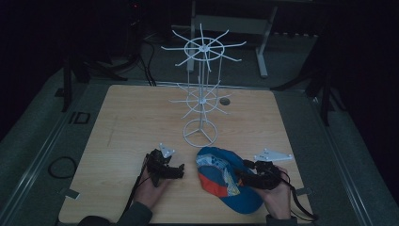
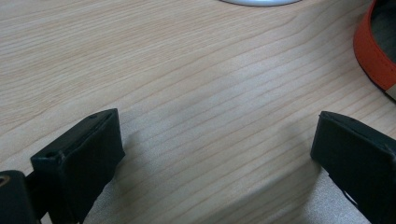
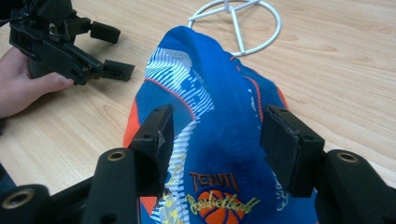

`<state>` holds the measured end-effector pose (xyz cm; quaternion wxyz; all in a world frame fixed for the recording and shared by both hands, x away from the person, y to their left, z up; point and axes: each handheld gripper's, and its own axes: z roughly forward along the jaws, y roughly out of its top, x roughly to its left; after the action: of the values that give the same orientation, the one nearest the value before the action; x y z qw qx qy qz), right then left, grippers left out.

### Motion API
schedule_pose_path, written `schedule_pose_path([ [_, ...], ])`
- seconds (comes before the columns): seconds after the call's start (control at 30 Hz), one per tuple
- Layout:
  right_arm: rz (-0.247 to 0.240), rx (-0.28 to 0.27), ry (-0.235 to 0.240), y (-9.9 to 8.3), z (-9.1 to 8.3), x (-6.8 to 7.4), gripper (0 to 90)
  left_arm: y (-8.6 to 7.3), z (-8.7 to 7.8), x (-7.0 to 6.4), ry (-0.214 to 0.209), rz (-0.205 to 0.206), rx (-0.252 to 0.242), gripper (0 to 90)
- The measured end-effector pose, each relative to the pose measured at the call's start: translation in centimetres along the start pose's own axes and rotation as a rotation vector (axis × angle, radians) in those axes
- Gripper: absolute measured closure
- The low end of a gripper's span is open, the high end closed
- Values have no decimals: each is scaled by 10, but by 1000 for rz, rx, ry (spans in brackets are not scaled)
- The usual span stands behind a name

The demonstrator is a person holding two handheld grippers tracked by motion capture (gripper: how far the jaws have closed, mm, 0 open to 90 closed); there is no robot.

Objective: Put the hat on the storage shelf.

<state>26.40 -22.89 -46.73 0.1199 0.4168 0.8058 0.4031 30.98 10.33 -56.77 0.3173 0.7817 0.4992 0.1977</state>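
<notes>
From the high view, a wooden tabletop [image 1: 131, 122] fills the middle of the frame under dim light. A white wire rack [image 1: 201, 89] with spoked tiers stands at centre, its ring base just above a blue and orange cap [image 1: 226, 181] that lies at lower centre right. The left gripper [image 1: 175, 172] sits at lower centre, held by a hand [image 1: 151, 189], apart from the cap. The right gripper [image 1: 241, 178] comes in from the lower right with its tips over the cap's crown.

The left gripper view shows what the high view is too dark to give: its own two black jaws stand wide apart with bare wood grain between them. An orange edge of the cap [image 2: 373, 51] curves in at the upper right, and a sliver of the rack's white base [image 2: 259, 2] shows at the top.

The right gripper view gives the cap [image 3: 210, 121] up close, with basketball lettering at the bottom. Its jaws are spread on either side of the raised crown; whether they touch the fabric I cannot tell. The left gripper [image 3: 112, 51], jaws parted, shows at upper left, the rack's ring base [image 3: 238, 23] at top.
</notes>
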Motion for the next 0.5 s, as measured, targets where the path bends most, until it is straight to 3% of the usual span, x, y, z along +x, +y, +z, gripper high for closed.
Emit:
schedule_pose_path([
  [0.2, -4, 9, 7, 3, -2, 0, 444, 0, 0, 0, 0, 0, 0, 26],
  [0.43, -27, 29, 6, 16, -2, 1, 417, 0, 0, 0, 0, 0, 0, 26],
  [0.5, -24, 41, 25, 22, 0, 0, 408, 0, 0, 0, -1, 0, 2, 26],
])
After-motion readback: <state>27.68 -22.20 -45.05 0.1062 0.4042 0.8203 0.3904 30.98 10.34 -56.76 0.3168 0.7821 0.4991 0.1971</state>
